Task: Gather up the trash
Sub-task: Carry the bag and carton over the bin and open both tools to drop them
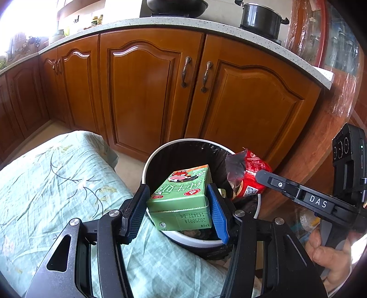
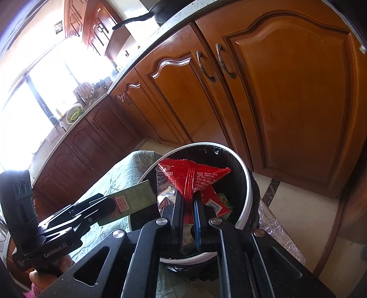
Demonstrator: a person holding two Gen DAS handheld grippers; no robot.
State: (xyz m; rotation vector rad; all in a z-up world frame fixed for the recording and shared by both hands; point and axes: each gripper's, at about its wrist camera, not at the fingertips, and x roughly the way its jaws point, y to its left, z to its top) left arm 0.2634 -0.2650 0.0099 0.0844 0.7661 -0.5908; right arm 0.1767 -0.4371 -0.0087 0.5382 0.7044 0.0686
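My left gripper [image 1: 177, 201] is shut on a green milk carton [image 1: 181, 194] and holds it over the near rim of a white trash bin [image 1: 146, 165] lined with a black bag. My right gripper [image 2: 188, 201] is shut on a red snack wrapper [image 2: 195, 176] and holds it above the bin's [image 2: 246, 174] opening. The wrapper [image 1: 248, 174] shows in the left wrist view at the bin's right side, with the right gripper [image 1: 263, 176] reaching in from the right. The carton [image 2: 133, 201] and left gripper [image 2: 110, 206] show at left in the right wrist view. Some trash lies deep in the bin.
A table with a pale green floral cloth [image 1: 45, 183] stands left of the bin. Wooden cabinet doors [image 1: 142, 91] with metal handles run behind it under a speckled counter [image 1: 160, 25]. A black pot [image 1: 261, 18] and a pan sit on the stove. Tiled floor [image 2: 298, 206] lies to the right.
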